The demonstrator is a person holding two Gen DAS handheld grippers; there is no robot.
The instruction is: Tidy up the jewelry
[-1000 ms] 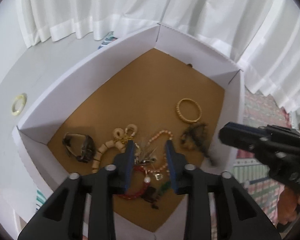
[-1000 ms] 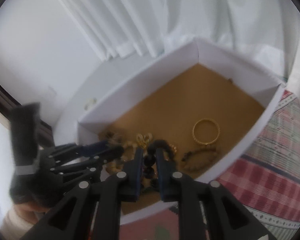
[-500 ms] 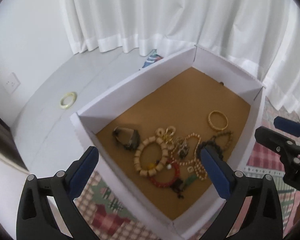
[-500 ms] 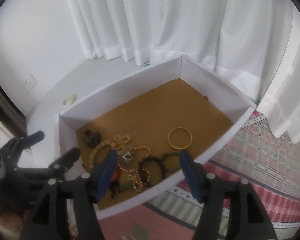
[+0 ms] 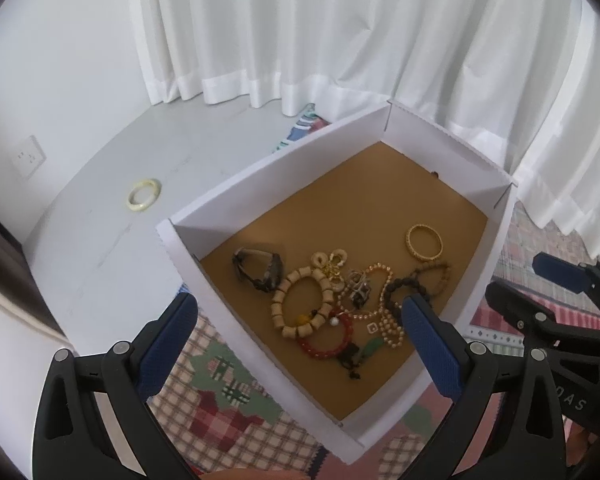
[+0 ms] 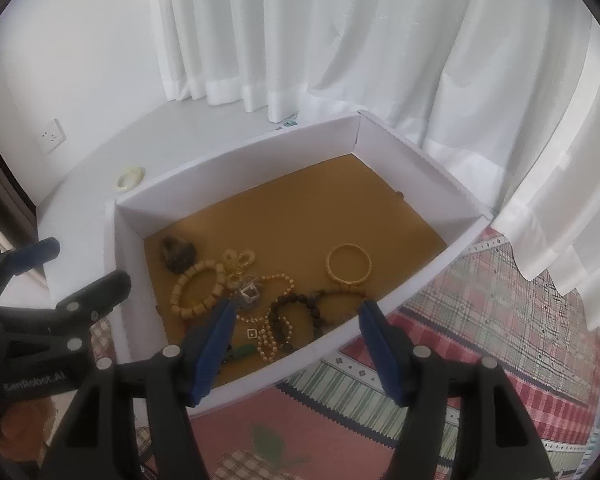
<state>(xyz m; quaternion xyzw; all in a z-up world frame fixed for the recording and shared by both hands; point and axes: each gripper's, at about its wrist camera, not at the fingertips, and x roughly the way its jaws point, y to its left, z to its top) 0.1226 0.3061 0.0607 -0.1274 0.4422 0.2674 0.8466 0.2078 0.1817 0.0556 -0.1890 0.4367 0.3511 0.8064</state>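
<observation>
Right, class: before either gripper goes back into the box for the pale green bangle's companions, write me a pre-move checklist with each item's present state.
1. Left gripper empty, jaws wide: ok.
2. Right gripper empty, jaws apart: ok.
3. Both grippers above the white box, not touching the jewelry: ok.
4. Gold bangle lies apart from the heap, free to grasp: ok.
5. Wooden bead bracelet, red bracelet and pearl strand separated: not ok, they overlap.
6. Pale green bangle in the box: not ok, it lies outside on the white surface.
</observation>
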